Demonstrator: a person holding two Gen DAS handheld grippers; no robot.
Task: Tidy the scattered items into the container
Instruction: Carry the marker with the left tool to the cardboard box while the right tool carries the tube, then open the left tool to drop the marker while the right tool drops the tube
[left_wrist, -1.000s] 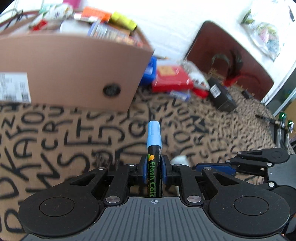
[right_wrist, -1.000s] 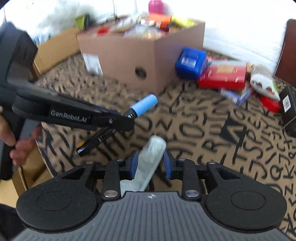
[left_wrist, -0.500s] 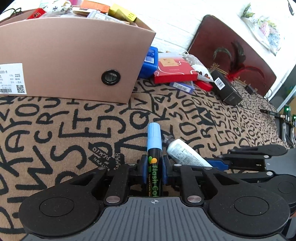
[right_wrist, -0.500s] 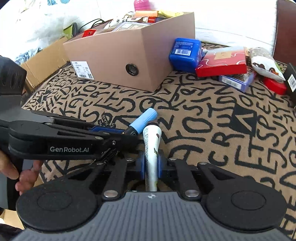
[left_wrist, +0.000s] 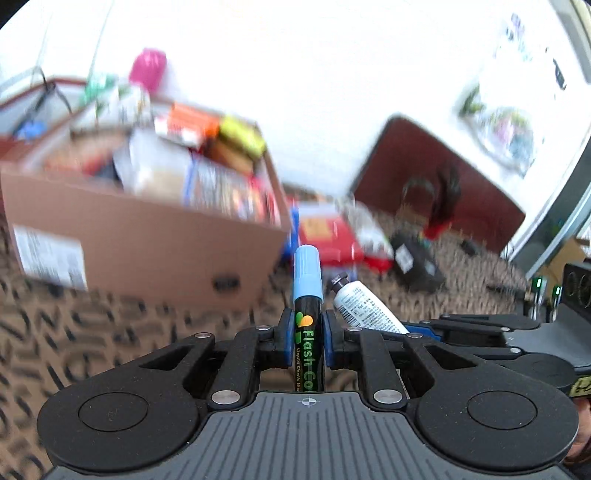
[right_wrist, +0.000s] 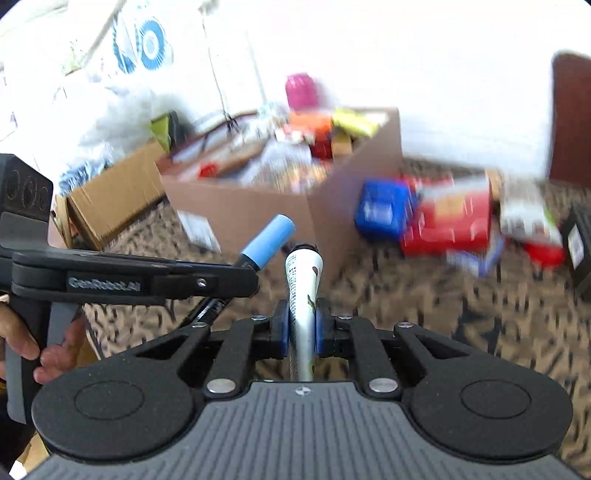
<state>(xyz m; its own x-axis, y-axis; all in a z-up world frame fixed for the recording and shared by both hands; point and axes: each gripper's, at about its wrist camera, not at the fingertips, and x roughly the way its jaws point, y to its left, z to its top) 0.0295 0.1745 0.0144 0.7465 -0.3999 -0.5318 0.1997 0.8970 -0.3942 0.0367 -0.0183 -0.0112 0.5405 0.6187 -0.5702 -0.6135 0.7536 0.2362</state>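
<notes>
Two items in hand: one per claw, both lifted clear of the letter-patterned brown rug (right_wrist: 461, 317), neither yet over the box.
Container: brown cardboard box (left_wrist: 147, 236) with a white shipping label, standing toward the far left of the rug; already heaped with packets and cartons up to its rim.
Done so far: judging by that heap, most of the tidying is finished; the box looks close to full.
Left to do: carry both held items over the rim and drop them; after that, a cluster still lies on the rug just right of the box, toward its far edge: a blue plastic box (right_wrist: 382, 210), a flat red carton (right_wrist: 450, 221), a white snack packet (right_wrist: 524, 214) and a black boxed item (left_wrist: 413, 262).
Left claw (left_wrist: 305, 334): closed tight on a black chalk marker with a pale blue cap (left_wrist: 306, 295); blue pads press its barrel on both sides, cap pointing ahead toward the box's near corner.
Right claw (right_wrist: 301, 328): closed tight on a white squeeze tube with a black cap (right_wrist: 303, 280), pinched at mid-body, cap end forward.
Spacing: the two claws ride side by side, marker tip and tube cap near each other but apart.
Person: a hand (right_wrist: 48, 354) shows on the left tool's handle.
</notes>
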